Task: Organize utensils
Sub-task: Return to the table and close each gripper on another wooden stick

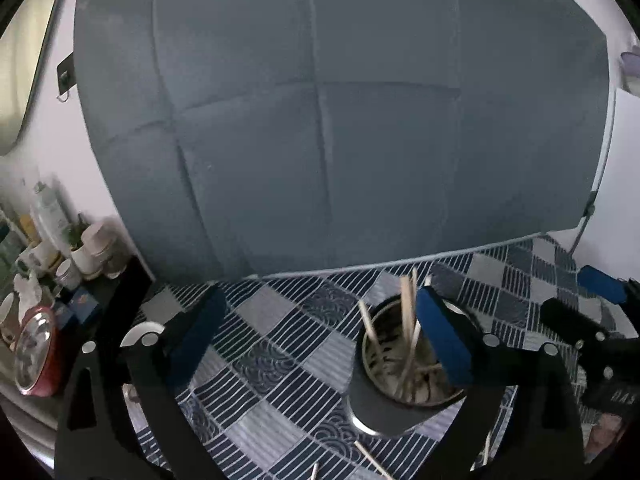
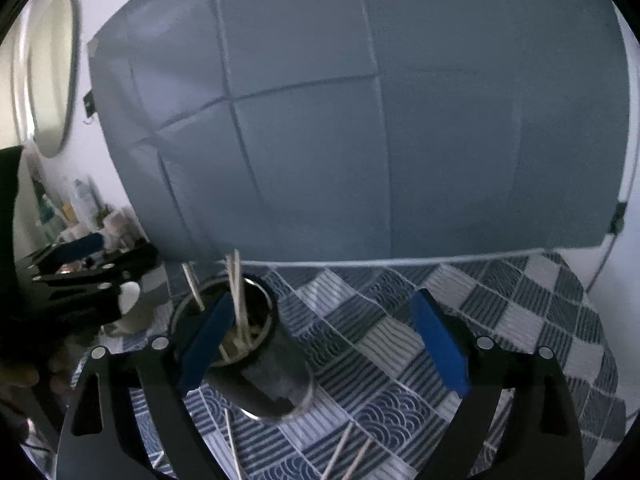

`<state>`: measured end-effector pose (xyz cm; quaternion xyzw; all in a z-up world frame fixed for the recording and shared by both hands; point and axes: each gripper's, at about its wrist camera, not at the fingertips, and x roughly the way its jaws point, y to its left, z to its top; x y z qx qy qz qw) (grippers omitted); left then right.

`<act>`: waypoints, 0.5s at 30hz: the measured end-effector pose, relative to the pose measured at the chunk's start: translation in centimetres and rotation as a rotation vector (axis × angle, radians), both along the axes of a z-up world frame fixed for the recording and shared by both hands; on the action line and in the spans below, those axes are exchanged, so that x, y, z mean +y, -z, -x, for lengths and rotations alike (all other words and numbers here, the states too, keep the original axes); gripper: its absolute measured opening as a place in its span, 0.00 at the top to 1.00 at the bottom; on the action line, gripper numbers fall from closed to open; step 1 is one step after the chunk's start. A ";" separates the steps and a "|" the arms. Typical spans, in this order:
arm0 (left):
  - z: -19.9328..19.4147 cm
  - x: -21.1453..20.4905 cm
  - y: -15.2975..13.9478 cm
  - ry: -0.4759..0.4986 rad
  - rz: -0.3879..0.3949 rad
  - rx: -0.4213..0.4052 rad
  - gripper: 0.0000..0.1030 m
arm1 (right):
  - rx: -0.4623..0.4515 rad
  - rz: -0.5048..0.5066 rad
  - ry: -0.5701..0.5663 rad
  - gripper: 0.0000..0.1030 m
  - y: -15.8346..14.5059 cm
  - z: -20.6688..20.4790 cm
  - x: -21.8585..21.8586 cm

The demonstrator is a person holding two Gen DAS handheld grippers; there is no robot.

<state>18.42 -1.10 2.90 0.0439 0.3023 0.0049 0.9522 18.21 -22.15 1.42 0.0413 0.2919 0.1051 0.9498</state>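
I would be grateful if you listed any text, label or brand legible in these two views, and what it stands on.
"BAS": pale letters, cut off at the frame edge, on the right gripper's black body.
Bottles and jars on the side shelf: labels too blurred to read.
Metal cup: no text visible.

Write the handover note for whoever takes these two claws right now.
Left claw: open, empty, beside the metal utensil cup.
Right claw: open, empty, cup at its left finger.
Cup stands upright on the blue patterned tablecloth; several wooden chopsticks stand inside it.
Done: those chopsticks are in the cup.
Left: loose chopsticks lie on the cloth in front of the cup; pick them up and drop them in.
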 end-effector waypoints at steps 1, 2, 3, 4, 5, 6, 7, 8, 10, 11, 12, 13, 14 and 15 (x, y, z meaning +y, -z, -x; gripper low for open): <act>0.1 0.2 0.3 -0.006 -0.007 0.009 0.06 | 0.006 -0.002 0.005 0.16 0.3 0.1 -0.2; 0.3 0.3 0.5 -0.009 -0.014 0.016 0.06 | 0.013 -0.004 0.014 0.16 0.6 0.2 -0.4; 0.5 0.5 0.8 -0.013 -0.018 0.024 0.06 | 0.025 -0.007 0.027 0.16 1.0 0.4 -0.8; 0.7 0.8 1.2 -0.021 -0.021 0.036 0.06 | 0.032 -0.010 0.033 0.16 1.2 0.6 -1.0; 0.8 1.0 1.5 -0.031 -0.021 0.045 0.06 | 0.043 -0.013 0.041 0.16 1.6 0.8 -1.3; 0.9 1.4 2.0 -0.044 -0.019 0.062 0.06 | 0.056 -0.013 0.047 0.16 2.0 1.1 -1.6; 0.9 1.6 2.4 -0.048 -0.014 0.079 0.06 | 0.064 -0.012 0.052 0.16 2.3 1.2 -1.8; 1.0 2.0 3.0 -0.057 -0.010 0.099 0.06 | 0.073 -0.010 0.059 0.16 2.6 1.5 -2.0; 1.3 2.4 4.0 -0.066 -0.006 0.123 0.06 | 0.090 -0.002 0.069 0.16 3.3 1.9 -2.5; 1.5 2.8 4.7 -0.070 -0.005 0.139 0.06 | 0.101 0.003 0.076 0.16 3.7 2.1 -2.8; 1.8 3.1 5.5 -0.078 -0.009 0.157 0.06 | 0.116 0.008 0.083 0.16 4.1 2.3 -3.0; 2.0 3.4 6.2 -0.084 -0.013 0.174 0.06 | 0.125 0.009 0.088 0.16 4.4 2.5 -3.3; 2.3 3.6 6.9 -0.088 -0.019 0.191 0.06 | 0.139 0.007 0.094 0.16 4.9 2.7 -3.5; 2.3 3.8 7.5 -0.093 -0.023 0.205 0.06 | 0.151 0.006 0.099 0.16 5.3 2.8 -3.7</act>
